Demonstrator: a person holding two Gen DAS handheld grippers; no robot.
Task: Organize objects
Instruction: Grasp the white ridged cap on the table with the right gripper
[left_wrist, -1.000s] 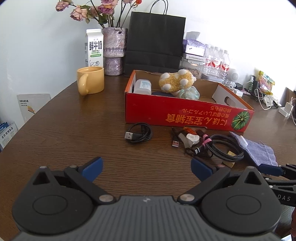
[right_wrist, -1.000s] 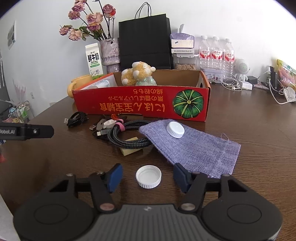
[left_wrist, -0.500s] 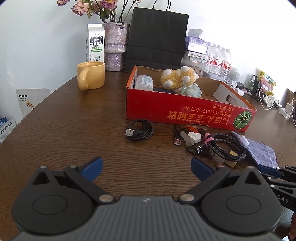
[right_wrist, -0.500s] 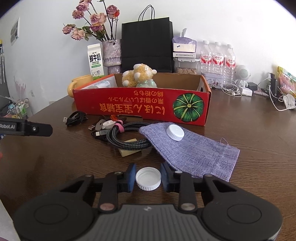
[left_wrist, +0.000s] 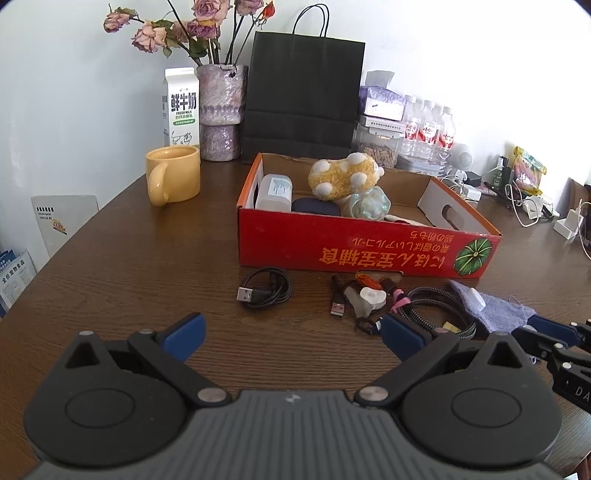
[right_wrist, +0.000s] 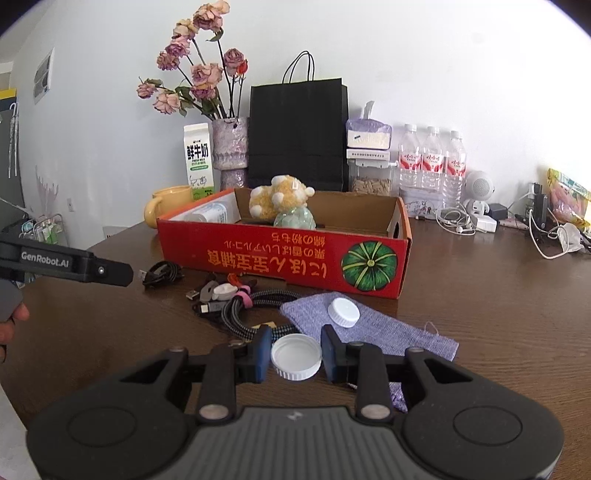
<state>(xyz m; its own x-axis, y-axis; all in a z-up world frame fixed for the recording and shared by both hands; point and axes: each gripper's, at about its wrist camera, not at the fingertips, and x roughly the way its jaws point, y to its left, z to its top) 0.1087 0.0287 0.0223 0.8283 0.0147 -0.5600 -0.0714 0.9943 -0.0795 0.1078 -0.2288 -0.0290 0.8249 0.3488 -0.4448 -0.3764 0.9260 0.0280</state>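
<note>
**Cap pinched, box ahead**

The right gripper (right_wrist: 294, 355) grasps the white cap (right_wrist: 296, 356) at lower centre of the frame, its pads closed in from their wider spread a second ago. Carry it level to the red box (right_wrist: 284, 258) at mid-frame, releasing low inside. The left gripper (left_wrist: 291, 332) hangs spread and empty, low in its frame, near the black cable (left_wrist: 266, 291).
</note>
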